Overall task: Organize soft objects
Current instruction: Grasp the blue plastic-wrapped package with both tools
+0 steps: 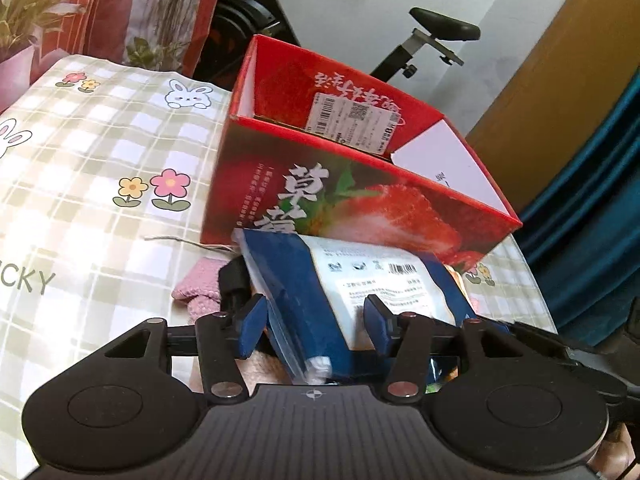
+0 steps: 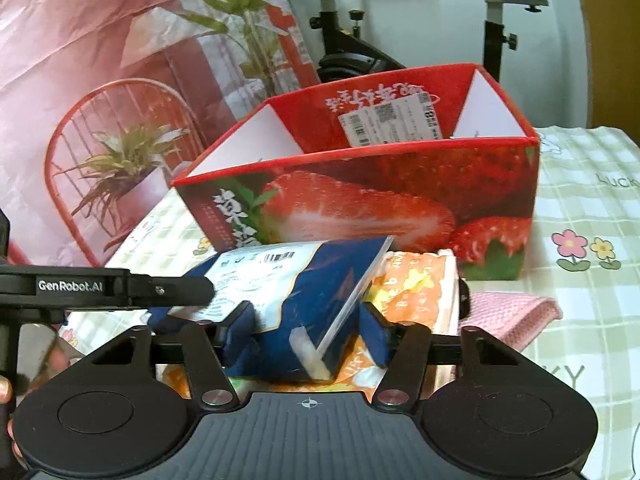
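A blue and white soft pack [image 1: 320,292] sits between the fingers of my left gripper [image 1: 316,320], which grips one end of it. My right gripper [image 2: 306,328] is closed on the other end of the same pack [image 2: 288,300]. The pack is held just in front of an open red strawberry box [image 1: 360,184], which also shows in the right wrist view [image 2: 380,200]. An orange and white pack [image 2: 416,292] lies under the blue one. A pink knitted cloth [image 1: 198,286] lies on the table; it also shows in the right wrist view [image 2: 516,312].
The table has a green checked cloth with bunnies and flowers [image 1: 100,168]. A floral curtain [image 2: 100,60] hangs behind. An exercise bike [image 2: 496,12] stands behind the box. A loose string [image 1: 180,242] lies by the box.
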`<state>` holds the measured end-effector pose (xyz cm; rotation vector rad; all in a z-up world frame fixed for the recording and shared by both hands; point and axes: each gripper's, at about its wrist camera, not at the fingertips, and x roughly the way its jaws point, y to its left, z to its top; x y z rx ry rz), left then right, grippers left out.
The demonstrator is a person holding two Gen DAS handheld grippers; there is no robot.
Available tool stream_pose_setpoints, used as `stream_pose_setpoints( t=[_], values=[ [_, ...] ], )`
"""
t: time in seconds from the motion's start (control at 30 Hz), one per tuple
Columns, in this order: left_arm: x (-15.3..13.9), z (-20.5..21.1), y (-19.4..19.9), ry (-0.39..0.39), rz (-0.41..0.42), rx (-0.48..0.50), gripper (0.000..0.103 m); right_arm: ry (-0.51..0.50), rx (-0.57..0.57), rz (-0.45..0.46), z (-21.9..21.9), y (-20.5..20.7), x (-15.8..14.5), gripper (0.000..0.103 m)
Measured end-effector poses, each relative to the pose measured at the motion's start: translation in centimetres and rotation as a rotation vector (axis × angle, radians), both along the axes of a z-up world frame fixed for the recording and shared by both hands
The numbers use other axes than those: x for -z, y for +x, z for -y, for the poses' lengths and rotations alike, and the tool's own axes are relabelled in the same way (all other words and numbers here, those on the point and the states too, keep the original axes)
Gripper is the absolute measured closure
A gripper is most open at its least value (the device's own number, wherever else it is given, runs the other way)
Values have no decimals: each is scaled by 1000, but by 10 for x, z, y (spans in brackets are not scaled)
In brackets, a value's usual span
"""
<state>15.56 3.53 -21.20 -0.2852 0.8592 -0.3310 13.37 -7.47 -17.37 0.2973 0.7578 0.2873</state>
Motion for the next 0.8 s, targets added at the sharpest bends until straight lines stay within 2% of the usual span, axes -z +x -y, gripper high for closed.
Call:
stream_pose_setpoints(
  t=[0.13, 0.23, 0.43, 0.6, 0.8],
  values=[
    [3, 1, -3, -22, 13, 6, 50, 6, -11, 9, -2, 2, -1, 56],
    [-1, 4, -6, -15, 50, 14, 58, 14, -10, 16, 0, 0, -1, 58],
    [-1, 4, -9, -11, 52, 22, 58, 16, -9, 21, 0, -1, -2, 60],
    [8, -4, -7, -44, 24, -1, 53, 4, -18, 23, 0, -2, -1, 60],
    [4, -3, -8, -72, 36, 16, 54, 4, -18, 32, -2, -3, -3, 60]
  ],
)
